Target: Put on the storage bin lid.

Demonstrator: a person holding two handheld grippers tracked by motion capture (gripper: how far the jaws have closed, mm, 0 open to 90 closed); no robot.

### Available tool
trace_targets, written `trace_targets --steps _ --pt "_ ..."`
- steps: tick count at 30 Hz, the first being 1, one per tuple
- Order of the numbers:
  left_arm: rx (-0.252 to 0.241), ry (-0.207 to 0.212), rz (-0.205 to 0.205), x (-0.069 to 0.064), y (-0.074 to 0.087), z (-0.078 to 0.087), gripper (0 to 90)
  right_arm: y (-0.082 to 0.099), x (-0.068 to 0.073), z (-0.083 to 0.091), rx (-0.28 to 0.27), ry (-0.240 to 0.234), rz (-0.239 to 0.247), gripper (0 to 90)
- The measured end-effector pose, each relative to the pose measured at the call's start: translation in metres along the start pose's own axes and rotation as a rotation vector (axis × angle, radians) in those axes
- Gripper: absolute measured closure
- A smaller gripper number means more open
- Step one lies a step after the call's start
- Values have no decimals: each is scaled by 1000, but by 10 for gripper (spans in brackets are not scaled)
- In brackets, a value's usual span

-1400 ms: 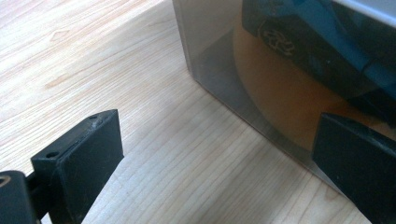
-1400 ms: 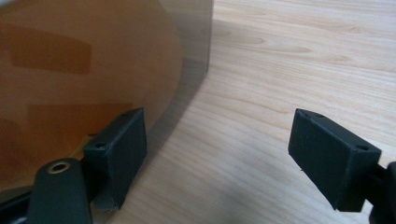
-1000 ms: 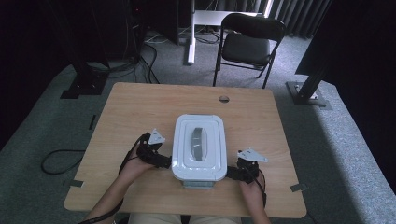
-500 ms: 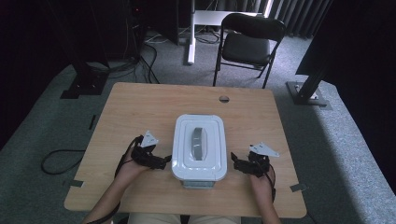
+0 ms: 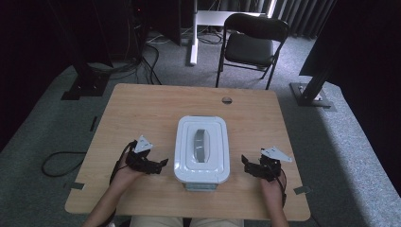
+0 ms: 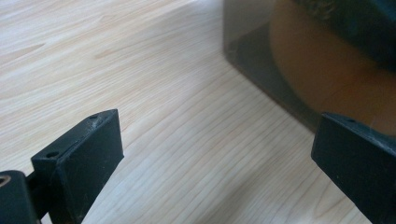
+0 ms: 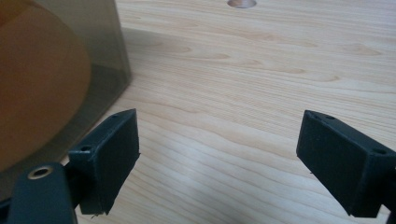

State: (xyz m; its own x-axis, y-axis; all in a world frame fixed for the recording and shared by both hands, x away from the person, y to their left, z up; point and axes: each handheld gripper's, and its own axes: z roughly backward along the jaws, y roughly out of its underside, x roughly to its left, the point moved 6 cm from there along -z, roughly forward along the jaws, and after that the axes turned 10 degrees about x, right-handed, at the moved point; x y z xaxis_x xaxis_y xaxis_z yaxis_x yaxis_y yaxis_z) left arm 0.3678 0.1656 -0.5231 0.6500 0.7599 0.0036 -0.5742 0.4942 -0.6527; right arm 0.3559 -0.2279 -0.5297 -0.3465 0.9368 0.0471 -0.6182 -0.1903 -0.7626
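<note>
Jaws wide apart on both, empty. Left gripper (image 5: 163,163) just beside box (image 5: 202,147) left wall; right gripper (image 5: 244,161) near right wall. Box mid-counter (image 5: 142,109), white lid on. Judgement: approach level, grip low at both sides evenly, avoid tilting contents.

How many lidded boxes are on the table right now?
1. The white-lidded box sits mid-table between the left tool and the right tool, both open and apart from it. Nothing on the table looks big enough to hide another.
</note>
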Motion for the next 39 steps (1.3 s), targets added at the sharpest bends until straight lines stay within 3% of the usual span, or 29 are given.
trace_targets --steps 8,18,22,30,36,39 --pt "3 -19 47 16 15 7 28 7 -13 6 8 53 -7 129" --pt "8 -39 87 29 34 17 28 16 -25 12 12 72 -35 129" --pt "15 -50 117 38 48 23 28 22 -33 16 19 89 -46 129" --pt "24 -64 169 45 65 31 28 34 -43 21 35 112 -72 129" --pt "42 -82 182 48 74 34 28 40 -49 24 41 125 -84 129" --pt "38 -95 212 53 81 39 28 45 -54 27 44 143 -99 128"
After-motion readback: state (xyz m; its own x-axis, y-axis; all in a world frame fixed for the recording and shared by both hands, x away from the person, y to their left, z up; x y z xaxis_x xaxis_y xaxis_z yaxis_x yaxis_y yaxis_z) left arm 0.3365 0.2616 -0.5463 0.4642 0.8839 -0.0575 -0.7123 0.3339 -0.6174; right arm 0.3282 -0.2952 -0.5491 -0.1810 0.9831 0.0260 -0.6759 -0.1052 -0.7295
